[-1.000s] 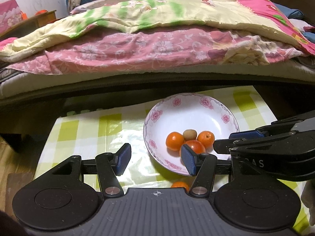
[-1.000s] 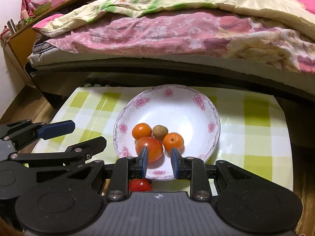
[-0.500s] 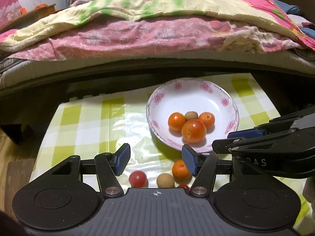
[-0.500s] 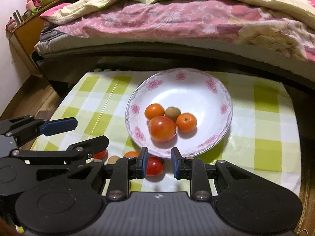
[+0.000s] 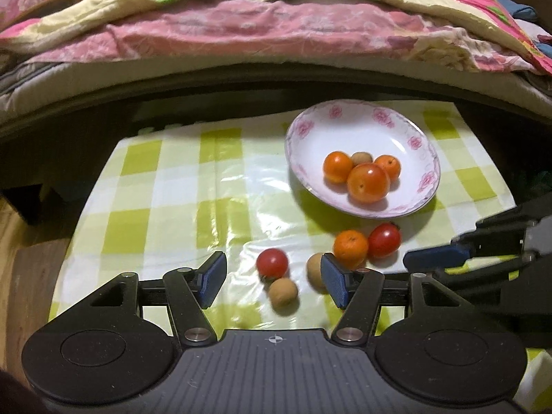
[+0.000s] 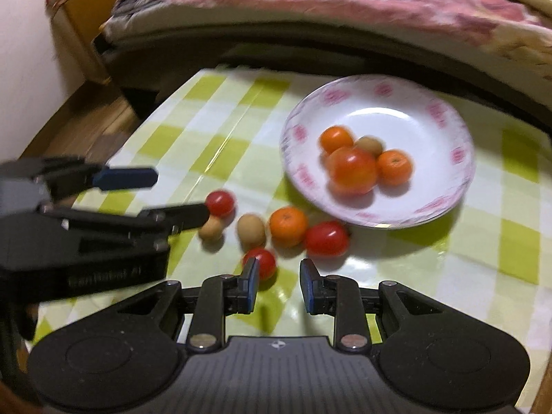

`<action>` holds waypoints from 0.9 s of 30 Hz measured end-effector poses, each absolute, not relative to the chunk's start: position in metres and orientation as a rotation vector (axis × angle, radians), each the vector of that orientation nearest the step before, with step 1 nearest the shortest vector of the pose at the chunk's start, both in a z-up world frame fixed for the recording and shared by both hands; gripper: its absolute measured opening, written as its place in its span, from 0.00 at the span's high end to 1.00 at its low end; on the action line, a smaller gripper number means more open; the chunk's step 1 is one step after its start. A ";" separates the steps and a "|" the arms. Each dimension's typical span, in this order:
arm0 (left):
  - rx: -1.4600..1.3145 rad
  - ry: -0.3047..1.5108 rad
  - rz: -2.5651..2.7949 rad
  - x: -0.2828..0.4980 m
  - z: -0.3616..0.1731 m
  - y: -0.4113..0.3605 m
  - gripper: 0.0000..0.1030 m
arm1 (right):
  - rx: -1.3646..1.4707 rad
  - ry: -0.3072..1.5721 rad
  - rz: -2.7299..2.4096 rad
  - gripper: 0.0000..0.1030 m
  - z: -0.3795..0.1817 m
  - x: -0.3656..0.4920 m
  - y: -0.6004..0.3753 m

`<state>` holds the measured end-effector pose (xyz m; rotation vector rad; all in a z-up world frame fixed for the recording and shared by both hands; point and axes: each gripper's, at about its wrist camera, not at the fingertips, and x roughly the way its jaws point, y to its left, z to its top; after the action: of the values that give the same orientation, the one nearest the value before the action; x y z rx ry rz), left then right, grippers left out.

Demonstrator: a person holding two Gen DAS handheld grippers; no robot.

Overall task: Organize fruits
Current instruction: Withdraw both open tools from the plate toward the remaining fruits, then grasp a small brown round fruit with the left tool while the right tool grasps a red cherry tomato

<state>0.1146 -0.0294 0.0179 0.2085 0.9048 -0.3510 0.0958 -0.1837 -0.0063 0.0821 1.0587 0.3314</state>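
A low table with a green-and-white checked cloth (image 5: 172, 189) stands beside a bed piled with pink and yellow quilts (image 5: 276, 27). On the cloth sits a white plate (image 5: 407, 127) with pink flowers round its rim. It holds four fruits bunched together: a large tomato (image 5: 368, 183), two small oranges and a brown fruit behind them.

More fruit lies loose on the cloth just in front of the plate, likely waiting to be gathered onto it. The left claw (image 5: 272, 277) hangs low over this loose group, jaws spread wide and empty, with a small red tomato (image 5: 272, 263) and a round brown fruit (image 5: 283, 292) between them. The spread suggests it is lining up a pick.

The right claw (image 6: 277, 284) hovers nearby, jaws at a narrower gap, holding nothing.

The left view shows five loose fruits sharply. The right view is blurred, but shows a sixth, a small red tomato (image 6: 264, 262) partly behind that claw's left finger, and the left claw from the side.
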 end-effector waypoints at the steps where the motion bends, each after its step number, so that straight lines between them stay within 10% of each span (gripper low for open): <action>1: 0.205 0.908 -0.347 0.115 0.017 -0.026 0.34 | 0.075 1.066 0.342 0.69 -0.009 0.095 -0.180; 27: 0.296 0.975 -0.408 0.119 -0.021 -0.038 0.40 | 0.003 1.116 0.366 0.78 -0.036 0.097 -0.181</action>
<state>0.1194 -0.0379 -0.0213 0.2958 0.9746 -0.4085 0.0969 -0.1810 -0.0360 0.0026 1.1162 0.3664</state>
